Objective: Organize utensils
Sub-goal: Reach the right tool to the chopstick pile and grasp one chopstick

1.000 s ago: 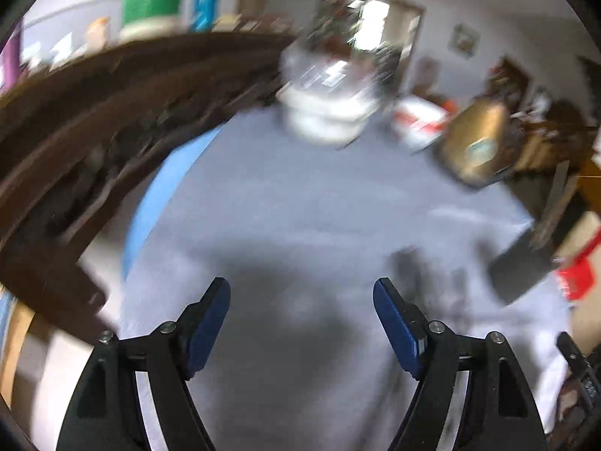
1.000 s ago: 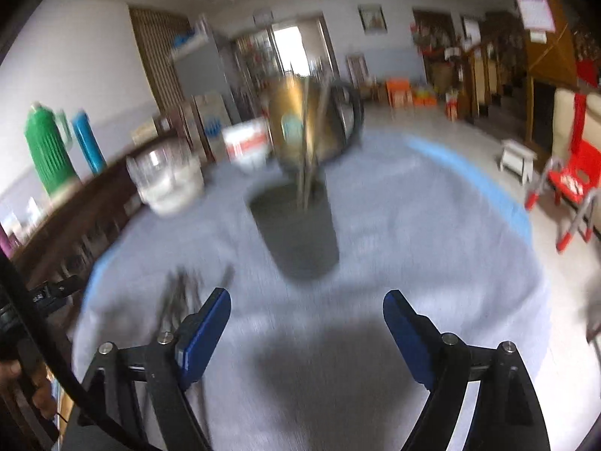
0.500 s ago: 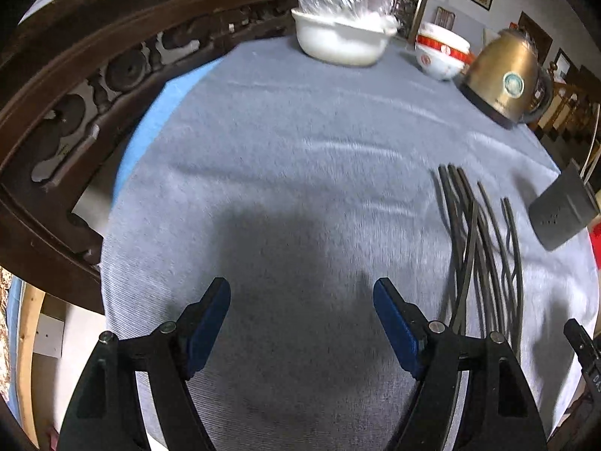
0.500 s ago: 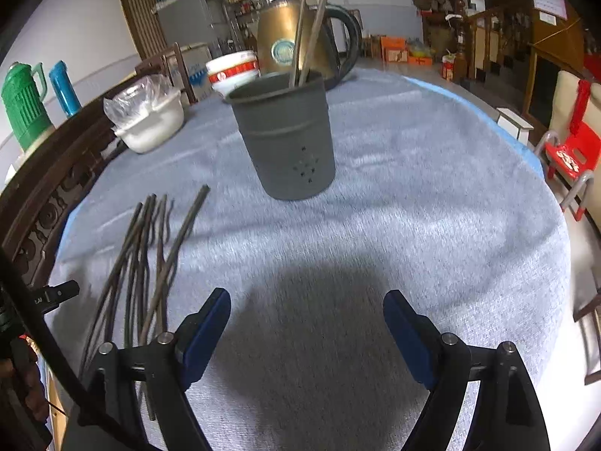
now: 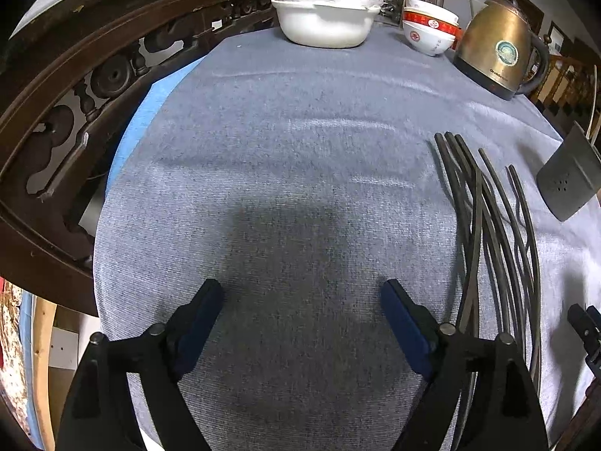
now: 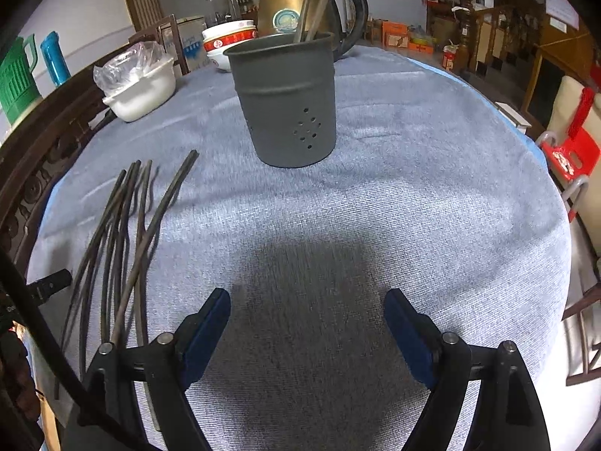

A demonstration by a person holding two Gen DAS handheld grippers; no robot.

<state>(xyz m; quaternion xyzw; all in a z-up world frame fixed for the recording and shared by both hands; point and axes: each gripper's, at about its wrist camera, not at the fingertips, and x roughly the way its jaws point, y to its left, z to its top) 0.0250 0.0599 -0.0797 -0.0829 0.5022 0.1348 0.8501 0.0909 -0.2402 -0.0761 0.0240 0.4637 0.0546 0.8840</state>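
Observation:
Several dark chopsticks [image 5: 488, 221] lie side by side on the grey-blue tablecloth [image 5: 300, 131], to the right of my left gripper [image 5: 302, 293]. Its jaws are opening and nothing is between them. In the right wrist view the same chopsticks [image 6: 127, 225] lie at the left, beside my right gripper [image 6: 306, 302], which stands open and empty over bare cloth. A grey metal utensil holder [image 6: 285, 101] with small holes stands upright beyond it, two chopsticks [image 6: 319, 0] sticking out of its top. The holder [image 5: 571, 180] also shows at the right edge of the left wrist view.
A brass kettle [image 5: 499, 49], stacked red-and-white bowls [image 5: 432, 34] and a white bowl with a plastic bag [image 5: 323, 18] stand at the table's far side. A carved dark wooden chair back [image 5: 75, 86] rises along the left edge. A red stool [image 6: 574, 150] stands off to the right.
Both grippers have sunk toward the table and tipped downward, so the cloth and chopsticks fill more of each view. The left gripper's jaws have spread a little wider.

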